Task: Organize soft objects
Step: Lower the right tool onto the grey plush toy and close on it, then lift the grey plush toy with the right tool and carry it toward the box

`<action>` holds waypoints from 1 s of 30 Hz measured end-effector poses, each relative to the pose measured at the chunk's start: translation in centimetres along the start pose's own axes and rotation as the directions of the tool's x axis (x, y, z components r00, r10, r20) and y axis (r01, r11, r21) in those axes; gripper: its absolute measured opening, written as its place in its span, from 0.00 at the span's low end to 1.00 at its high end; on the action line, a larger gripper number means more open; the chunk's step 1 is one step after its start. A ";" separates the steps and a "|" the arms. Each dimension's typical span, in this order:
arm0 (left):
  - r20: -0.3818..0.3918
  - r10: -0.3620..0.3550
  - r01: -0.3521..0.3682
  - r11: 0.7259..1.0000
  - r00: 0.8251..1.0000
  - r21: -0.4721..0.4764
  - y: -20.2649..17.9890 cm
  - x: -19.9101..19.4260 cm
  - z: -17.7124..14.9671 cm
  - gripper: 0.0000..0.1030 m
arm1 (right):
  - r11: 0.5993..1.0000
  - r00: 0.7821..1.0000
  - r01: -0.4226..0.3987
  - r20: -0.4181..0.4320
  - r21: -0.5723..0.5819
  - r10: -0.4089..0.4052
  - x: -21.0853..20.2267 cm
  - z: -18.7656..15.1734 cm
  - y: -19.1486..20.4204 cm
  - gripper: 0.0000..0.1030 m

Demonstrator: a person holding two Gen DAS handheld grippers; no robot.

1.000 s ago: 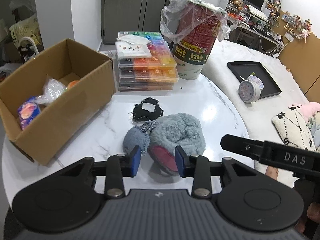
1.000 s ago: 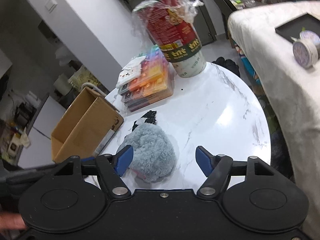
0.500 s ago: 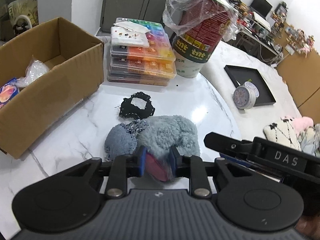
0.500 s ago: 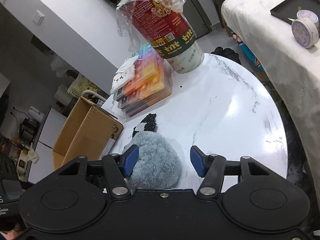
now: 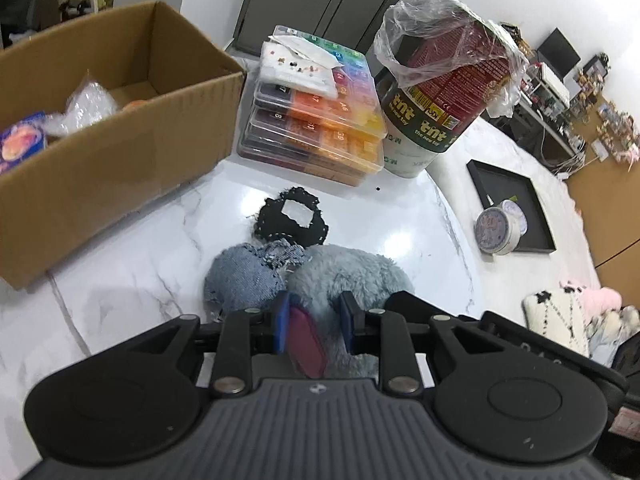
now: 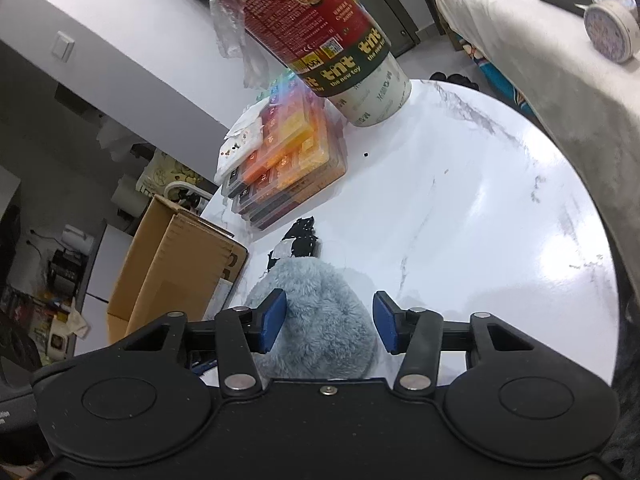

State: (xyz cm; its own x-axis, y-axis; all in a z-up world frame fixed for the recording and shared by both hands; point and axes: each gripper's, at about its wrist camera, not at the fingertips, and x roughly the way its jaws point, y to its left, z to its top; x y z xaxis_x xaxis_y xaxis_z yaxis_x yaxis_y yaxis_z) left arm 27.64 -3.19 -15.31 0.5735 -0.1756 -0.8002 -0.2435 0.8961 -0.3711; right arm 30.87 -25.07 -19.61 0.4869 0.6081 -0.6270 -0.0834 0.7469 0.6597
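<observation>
Left gripper (image 5: 314,322), clamped tight on the near edge of the grey plush slipper (image 5: 352,276), at its pink lining. Right gripper (image 6: 330,322), jaws closing, with the slipper's fluffy body between them, pads not visibly pressing. The slipper lies at the near edge of the round marble table (image 5: 400,216), beside a denim pouch (image 5: 244,280).

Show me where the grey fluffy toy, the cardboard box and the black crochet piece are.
grey fluffy toy (image 6: 320,312), right wrist view, on its furry back.
cardboard box (image 5: 120,160), left wrist view, on its front wall.
black crochet piece (image 5: 276,228), left wrist view, on its dark left edge.
</observation>
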 end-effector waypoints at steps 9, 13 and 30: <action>-0.012 -0.030 0.029 0.997 0.999 -0.072 0.7 0.6 -0.3 0.21 | 0.998 1.000 -0.012 -0.020 0.056 0.013 0.6 -0.5 -0.3 0.32; -0.009 -0.037 0.036 0.996 0.999 -0.081 0.7 -0.1 -0.2 0.20 | 0.998 1.000 -0.014 -0.013 0.059 0.015 0.1 -0.6 0.0 0.31; 0.011 -0.083 0.084 0.996 0.996 -0.027 -1.0 -4.6 0.1 0.20 | 0.999 0.998 -0.004 0.062 0.044 0.001 -4.3 -0.9 2.7 0.30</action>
State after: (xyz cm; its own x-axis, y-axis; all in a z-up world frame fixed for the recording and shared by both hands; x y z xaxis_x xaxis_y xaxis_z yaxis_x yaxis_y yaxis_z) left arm 25.36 -3.26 -11.23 0.6003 -0.2451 -0.7613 -0.2160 0.8668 -0.4495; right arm 27.79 -25.38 -15.52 0.5397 0.5911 -0.5994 -0.0468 0.7320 0.6797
